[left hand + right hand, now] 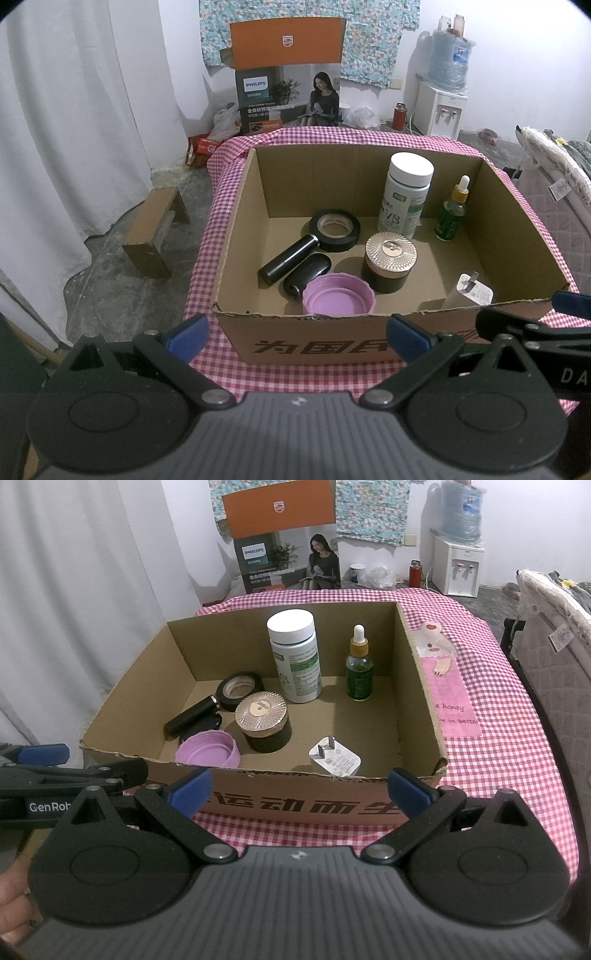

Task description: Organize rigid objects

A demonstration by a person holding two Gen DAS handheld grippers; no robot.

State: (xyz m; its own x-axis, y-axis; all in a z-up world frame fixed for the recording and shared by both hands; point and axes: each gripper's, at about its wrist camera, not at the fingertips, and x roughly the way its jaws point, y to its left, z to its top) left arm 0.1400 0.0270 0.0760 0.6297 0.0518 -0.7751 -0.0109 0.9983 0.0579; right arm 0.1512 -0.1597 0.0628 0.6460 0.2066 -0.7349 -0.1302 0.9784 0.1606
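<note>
An open cardboard box (240, 229) (417, 686) sits on a pink checked tablecloth. Inside stand a white-capped pill bottle (406, 195) (295, 657) and a green dropper bottle (452, 214) (359, 668). A black tape roll (334, 230) (240, 690), a black cylinder (288, 260) (190, 716), a pink lid (338, 299) (207, 753), a dark jar with a gold lid (388, 260) (264, 720) and a white plug adapter (472, 290) (334, 758) also lie inside. My left gripper (297, 338) and right gripper (299, 792) hang open in front of the box's near wall, both empty.
A pink cloth with a cartoon figure (448, 686) lies on the table right of the box. Behind the table stand a Philips carton (288, 74) and a water dispenser (441, 107). A small wooden stool (155, 232) is on the floor at left. A quilted bed edge (554, 657) is at right.
</note>
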